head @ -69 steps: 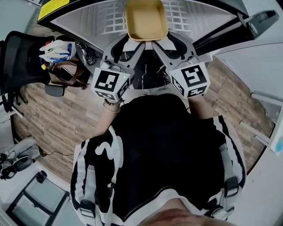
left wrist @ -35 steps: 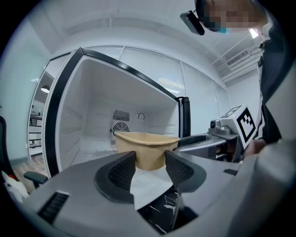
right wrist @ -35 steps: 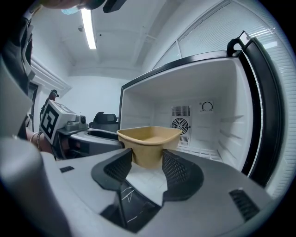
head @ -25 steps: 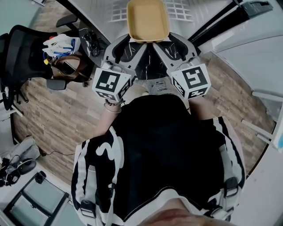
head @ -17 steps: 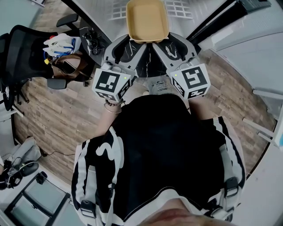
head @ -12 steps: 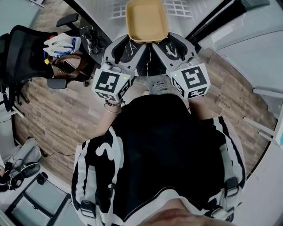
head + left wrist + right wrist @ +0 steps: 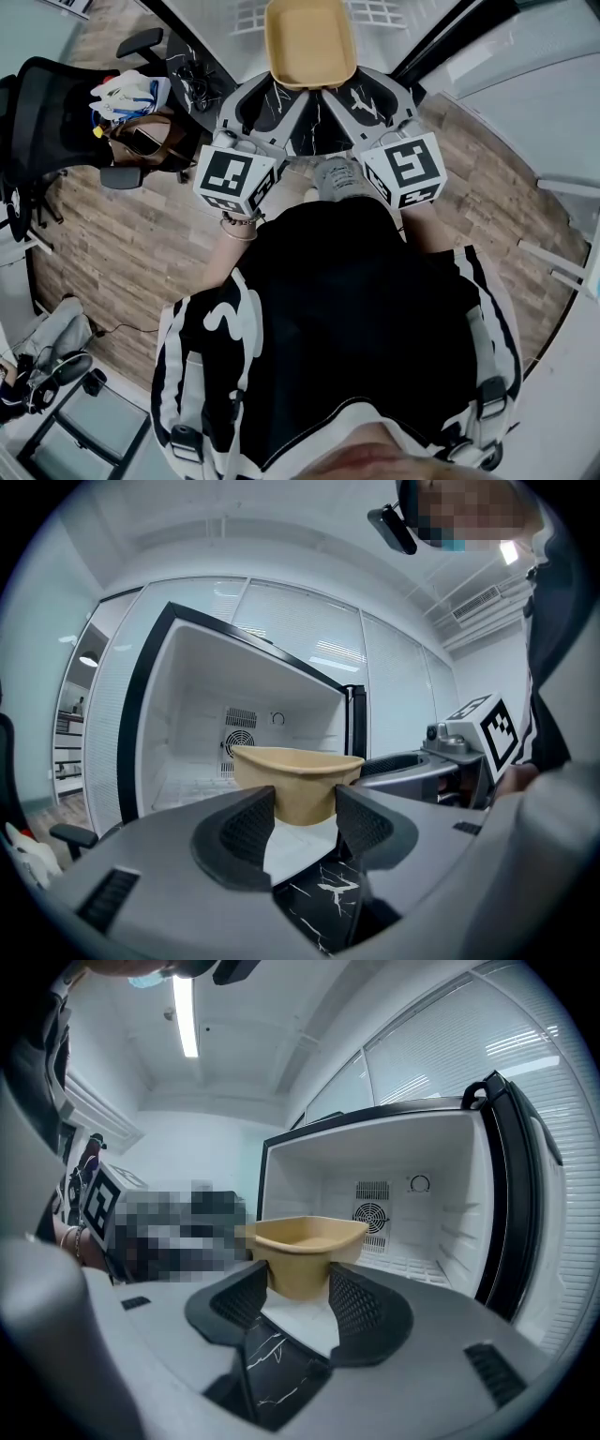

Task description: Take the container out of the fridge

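The container [image 7: 310,42] sits between my left hand-held gripper [image 7: 275,97] and right hand-held gripper [image 7: 361,96], before the fridge [image 7: 187,714]; chair [image 7: 37,112] at left.

**Hidden and cut off**

In the head view the container [image 7: 310,42] and the fridge [image 7: 246,19] run off the top edge; the person's torso [image 7: 347,309] covers much of the floor [image 7: 141,234]; in the 2 gripper views the jaws of the left hand-held gripper [image 7: 305,808] and right hand-held gripper [image 7: 298,1283], clamped on the container, hide parts of its lower walls.
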Demonstrator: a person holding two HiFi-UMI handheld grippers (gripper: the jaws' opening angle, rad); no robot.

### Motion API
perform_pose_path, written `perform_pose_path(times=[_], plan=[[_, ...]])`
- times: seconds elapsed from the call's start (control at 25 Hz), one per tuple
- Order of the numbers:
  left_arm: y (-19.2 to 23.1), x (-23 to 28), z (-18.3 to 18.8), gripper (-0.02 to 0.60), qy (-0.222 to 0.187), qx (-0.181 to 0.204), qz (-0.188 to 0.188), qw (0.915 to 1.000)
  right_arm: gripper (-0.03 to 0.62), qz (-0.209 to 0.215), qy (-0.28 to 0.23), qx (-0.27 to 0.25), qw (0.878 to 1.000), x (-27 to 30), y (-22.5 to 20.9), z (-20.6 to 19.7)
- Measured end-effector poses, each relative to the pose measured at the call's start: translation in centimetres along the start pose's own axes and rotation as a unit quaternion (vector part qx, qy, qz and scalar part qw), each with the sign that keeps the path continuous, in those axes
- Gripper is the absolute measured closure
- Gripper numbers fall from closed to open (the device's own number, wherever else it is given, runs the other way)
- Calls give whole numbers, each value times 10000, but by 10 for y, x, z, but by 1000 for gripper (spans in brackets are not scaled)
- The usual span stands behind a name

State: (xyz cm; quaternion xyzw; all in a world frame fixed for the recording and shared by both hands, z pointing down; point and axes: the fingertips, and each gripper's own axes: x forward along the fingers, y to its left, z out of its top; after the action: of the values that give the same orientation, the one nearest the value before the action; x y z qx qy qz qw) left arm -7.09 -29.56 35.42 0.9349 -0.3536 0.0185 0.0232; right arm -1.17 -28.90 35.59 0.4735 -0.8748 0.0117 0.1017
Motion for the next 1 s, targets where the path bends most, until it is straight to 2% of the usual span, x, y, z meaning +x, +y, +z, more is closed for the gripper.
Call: perform_pose_path(times=[0.36, 1.0], plan=[[-1, -2, 2, 376, 0, 66, -8, 10000, 380, 2, -67, 64, 10000, -1, 1, 1], [-13, -14, 1, 376, 40, 98, 220, 9997, 381, 220, -122, 45, 9997, -13, 10, 0]])
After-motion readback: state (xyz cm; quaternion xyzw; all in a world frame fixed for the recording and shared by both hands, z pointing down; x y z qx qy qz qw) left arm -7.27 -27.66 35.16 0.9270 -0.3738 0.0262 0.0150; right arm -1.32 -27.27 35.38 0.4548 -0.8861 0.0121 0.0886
